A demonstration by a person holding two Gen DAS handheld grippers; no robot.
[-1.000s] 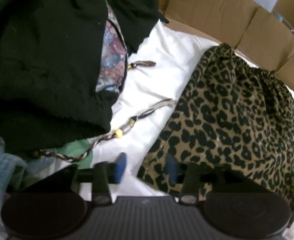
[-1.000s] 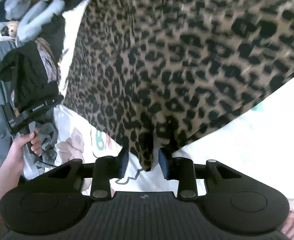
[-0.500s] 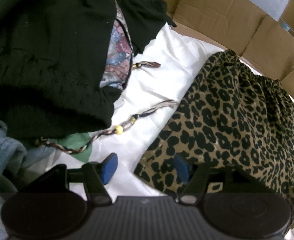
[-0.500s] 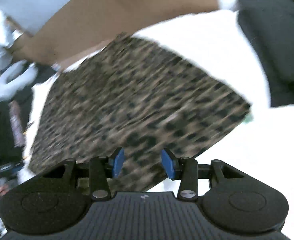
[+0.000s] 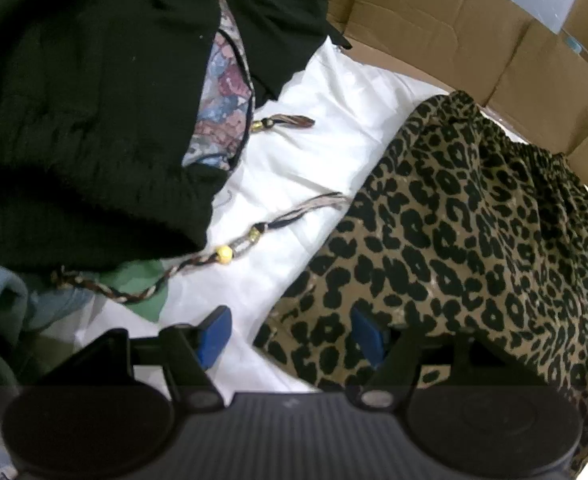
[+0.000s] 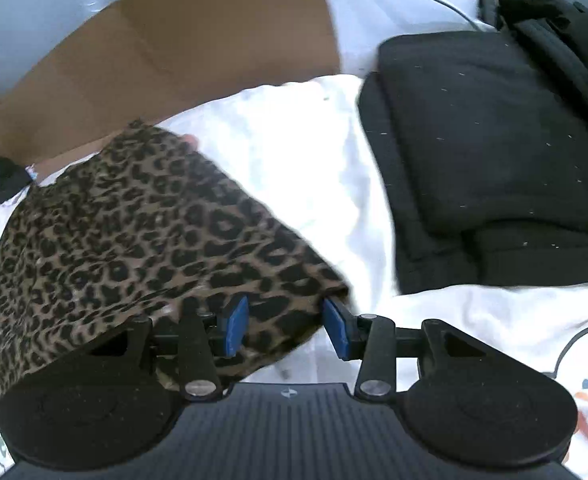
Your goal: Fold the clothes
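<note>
Between the blue pads of the left gripper [image 5: 289, 334] lay a corner of the leopard cloth [image 5: 474, 248], but the pads stood clear of it and the jaws were opening. That cloth lay flat on the white sheet [image 5: 318, 148], reaching toward the cardboard [image 5: 434, 20] behind. Just left of it a braided cord [image 5: 221, 256] with a yellow bead ran across the sheet to a heap of black clothes [image 5: 81, 120], with a patterned piece [image 5: 225, 100] tucked in the heap.

Over the cloth's other near corner, the right gripper [image 6: 285, 328] stood with jaws spread, leopard cloth [image 6: 133, 240] under them and neither pad pressing it. Beyond, on the sheet [image 6: 306, 140], sat a folded black stack [image 6: 486, 160], well apart from the cloth.
</note>
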